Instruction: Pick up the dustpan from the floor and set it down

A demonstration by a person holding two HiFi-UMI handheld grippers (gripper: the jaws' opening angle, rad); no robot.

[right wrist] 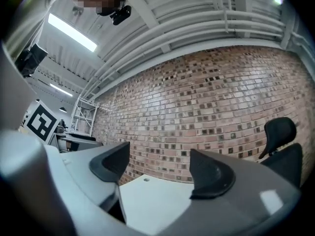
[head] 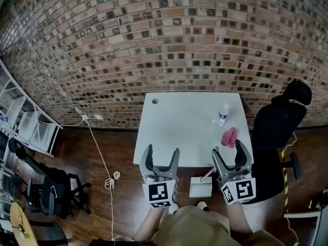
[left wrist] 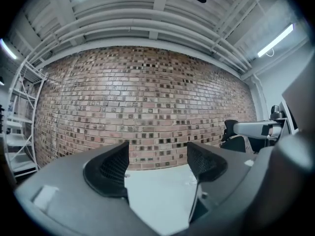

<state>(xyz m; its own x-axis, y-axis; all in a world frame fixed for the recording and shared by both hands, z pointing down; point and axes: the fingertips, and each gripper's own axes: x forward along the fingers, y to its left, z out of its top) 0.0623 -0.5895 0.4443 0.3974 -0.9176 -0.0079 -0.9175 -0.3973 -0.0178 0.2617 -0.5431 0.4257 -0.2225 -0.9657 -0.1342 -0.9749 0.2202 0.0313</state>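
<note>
The white dustpan (head: 200,187) lies on the wooden floor just in front of the white table (head: 184,122), its thin handle slanting up toward the right. My left gripper (head: 162,151) hovers to the left of it, jaws apart and empty. My right gripper (head: 228,148) is held just right of the handle, also open, with nothing between its fingers. In the left gripper view the left gripper (left wrist: 157,156) points level across the tabletop (left wrist: 157,195) at the brick wall. The right gripper (right wrist: 158,159) in its own view faces the same wall over the table (right wrist: 152,200). Neither gripper view shows the dustpan.
On the table stand a small plastic bottle (head: 222,114) and a pink cloth (head: 230,137). A black office chair (head: 279,122) is at the table's right end. A white cable (head: 110,181) runs over the floor at the left, near white shelving (head: 25,122) and dark chairs (head: 51,186).
</note>
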